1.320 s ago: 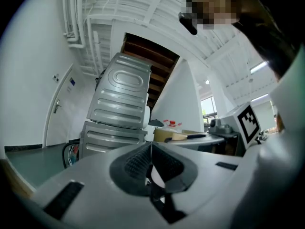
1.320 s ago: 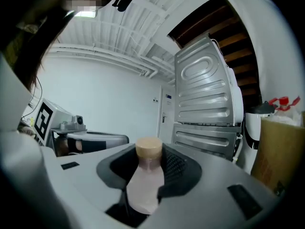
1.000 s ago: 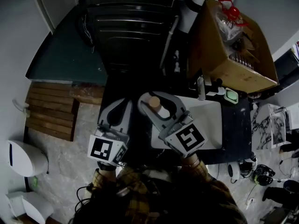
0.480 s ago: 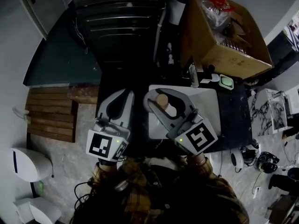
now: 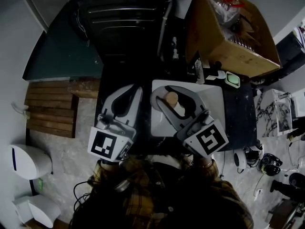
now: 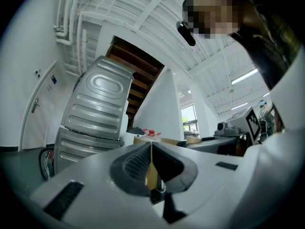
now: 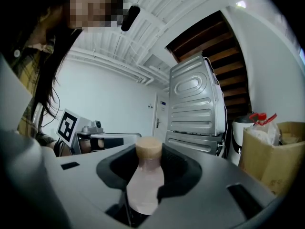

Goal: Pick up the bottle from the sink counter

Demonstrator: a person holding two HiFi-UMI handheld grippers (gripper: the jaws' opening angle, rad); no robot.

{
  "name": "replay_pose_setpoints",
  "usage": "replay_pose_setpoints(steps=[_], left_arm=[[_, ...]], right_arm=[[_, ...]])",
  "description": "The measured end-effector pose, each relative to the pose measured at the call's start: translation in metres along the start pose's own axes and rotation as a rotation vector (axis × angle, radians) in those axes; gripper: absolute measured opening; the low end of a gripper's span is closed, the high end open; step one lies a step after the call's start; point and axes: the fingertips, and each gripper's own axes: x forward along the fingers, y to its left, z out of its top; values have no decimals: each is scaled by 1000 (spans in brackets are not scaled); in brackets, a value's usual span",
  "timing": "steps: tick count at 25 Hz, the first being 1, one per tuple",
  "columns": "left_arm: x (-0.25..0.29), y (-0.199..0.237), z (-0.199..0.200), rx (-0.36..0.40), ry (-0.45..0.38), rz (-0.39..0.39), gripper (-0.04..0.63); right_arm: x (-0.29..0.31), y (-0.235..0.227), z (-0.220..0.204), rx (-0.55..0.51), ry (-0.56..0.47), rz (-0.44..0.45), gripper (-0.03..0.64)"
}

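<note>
The bottle (image 5: 177, 108) is pale with a tan cap and stands upright between the jaws of my right gripper (image 5: 172, 95), over the white sink (image 5: 214, 101). In the right gripper view the bottle (image 7: 144, 185) fills the gap, the pads press its sides, and its cap (image 7: 148, 147) rises above them; the right gripper (image 7: 147, 168) is shut on it. My left gripper (image 5: 134, 90) hovers to the left of the sink, level with the right one. The left gripper (image 6: 151, 160) has its pads together and holds nothing.
A cardboard box (image 5: 228, 32) full of bags stands behind the sink, with a green soap dish (image 5: 232, 80) beside it. A ribbed grey appliance (image 5: 128, 23) lies ahead. A wooden pallet (image 5: 50, 109) is on the floor at left. The dark counter (image 5: 238, 128) borders the sink at right.
Both grippers have shifted a little up and to the right in the head view. The bottle stays in the right gripper. The jaws on both sides look the same.
</note>
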Motion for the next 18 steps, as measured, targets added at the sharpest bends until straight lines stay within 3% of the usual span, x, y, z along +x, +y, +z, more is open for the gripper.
replay_pose_setpoints(steps=[18], left_arm=[[-4,1,-3,14,21,-4,23]], right_arm=[[7,4,-4,-21,17,9,140]])
